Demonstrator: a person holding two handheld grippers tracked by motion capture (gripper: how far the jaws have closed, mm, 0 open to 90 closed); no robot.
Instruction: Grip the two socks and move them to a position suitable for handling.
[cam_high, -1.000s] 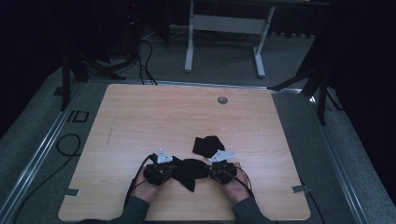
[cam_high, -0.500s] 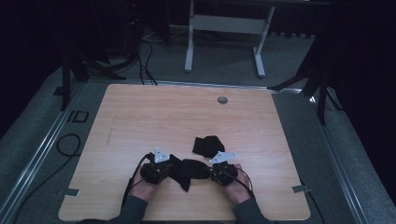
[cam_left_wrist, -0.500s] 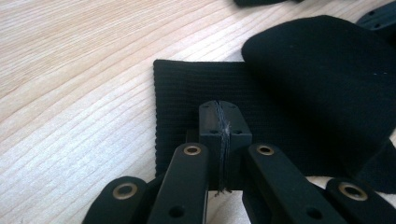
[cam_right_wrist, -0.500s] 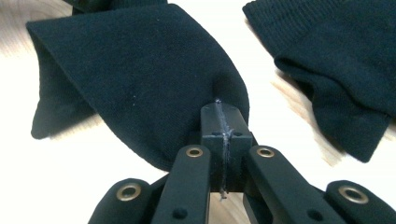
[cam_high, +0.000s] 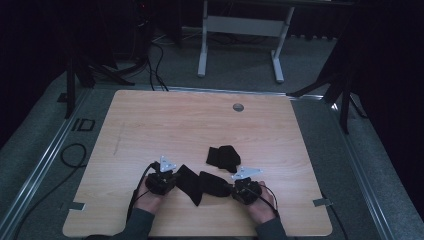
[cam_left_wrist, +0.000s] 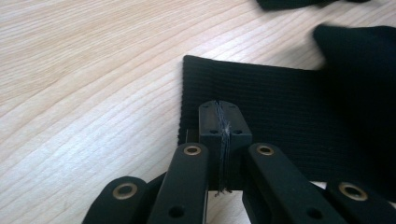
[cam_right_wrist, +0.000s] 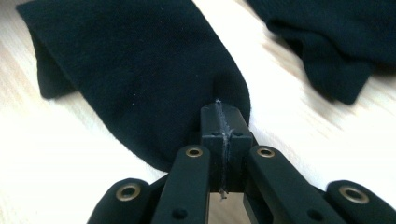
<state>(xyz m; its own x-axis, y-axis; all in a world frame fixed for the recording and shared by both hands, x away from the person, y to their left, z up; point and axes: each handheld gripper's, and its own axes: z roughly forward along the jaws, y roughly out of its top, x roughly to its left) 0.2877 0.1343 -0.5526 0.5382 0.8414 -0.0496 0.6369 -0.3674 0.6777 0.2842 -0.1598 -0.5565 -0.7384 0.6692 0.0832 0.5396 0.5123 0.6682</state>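
Note:
A black sock (cam_high: 202, 184) lies stretched near the front edge of the wooden table (cam_high: 175, 125), held at both ends. My left gripper (cam_high: 175, 179) is shut on its ribbed cuff (cam_left_wrist: 280, 107), with the cloth pinched between the pads at the gripper's tip (cam_left_wrist: 219, 109). My right gripper (cam_high: 231, 189) is shut on the sock's rounded toe end (cam_right_wrist: 140, 70), where the tip (cam_right_wrist: 223, 114) bites the edge. A fold of the sock droops toward the front in the middle.
A second black sock (cam_high: 223, 156) lies crumpled just behind the held one, also seen as the dark sock (cam_right_wrist: 336, 42) at the upper right of the right gripper view. A round grommet (cam_high: 238, 107) sits near the table's far edge. Metal stand legs (cam_high: 240, 30) stand on the floor beyond.
Both hands have edged slightly apart and toward the near edge, drawing the sock a little straighter. Both grips look the same as before.

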